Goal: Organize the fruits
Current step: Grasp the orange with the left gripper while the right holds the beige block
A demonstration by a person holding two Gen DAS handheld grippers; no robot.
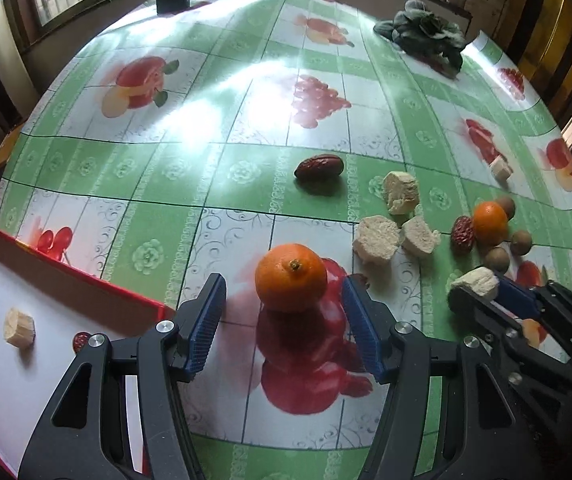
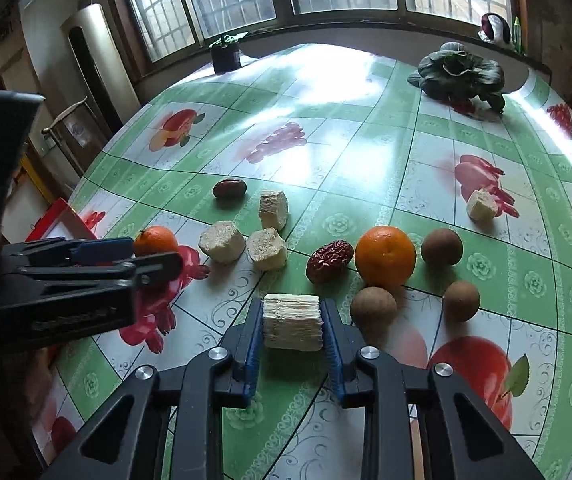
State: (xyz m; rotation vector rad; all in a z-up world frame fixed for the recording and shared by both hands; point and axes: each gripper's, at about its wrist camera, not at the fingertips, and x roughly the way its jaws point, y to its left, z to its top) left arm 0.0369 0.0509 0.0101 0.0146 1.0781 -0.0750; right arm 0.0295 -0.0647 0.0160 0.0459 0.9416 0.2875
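- Left wrist view: the left gripper (image 1: 284, 320) has its blue-padded fingers (image 1: 206, 324) spread wide, with an orange (image 1: 290, 277) standing on the table (image 1: 190, 152) between the tips. Bare table shows on either side of the fruit, so neither pad touches it.
- Outside the left finger lies a red-rimmed tray (image 1: 66, 268), holding one pale chunk (image 1: 19, 327) and a small red item (image 1: 80, 340) half hidden behind the gripper body; the frame edge cuts the tray off.
- Beyond the fingertips lies a red date (image 1: 319, 168). Ahead and off to the right-finger side sit three pale chunks (image 1: 400, 192) close together.
- Right wrist view: the right gripper (image 2: 291, 326) pinches a pale layered chunk (image 2: 292, 322), both pads pressed flat against its sides.
- Just ahead of its right finger cluster a second orange (image 2: 385, 257), a wrinkled red date (image 2: 329, 261) touching it, and three brown round fruits (image 2: 441, 246).
- Further off on that side lies a lone pale chunk (image 2: 482, 205).
- The left gripper's body hides much of the first orange in this view.
- A dark leafy heap (image 2: 461, 72) at the table's far edge is hard to identify.
- Whether the held chunk rests on the table or is lifted clear cannot be told.
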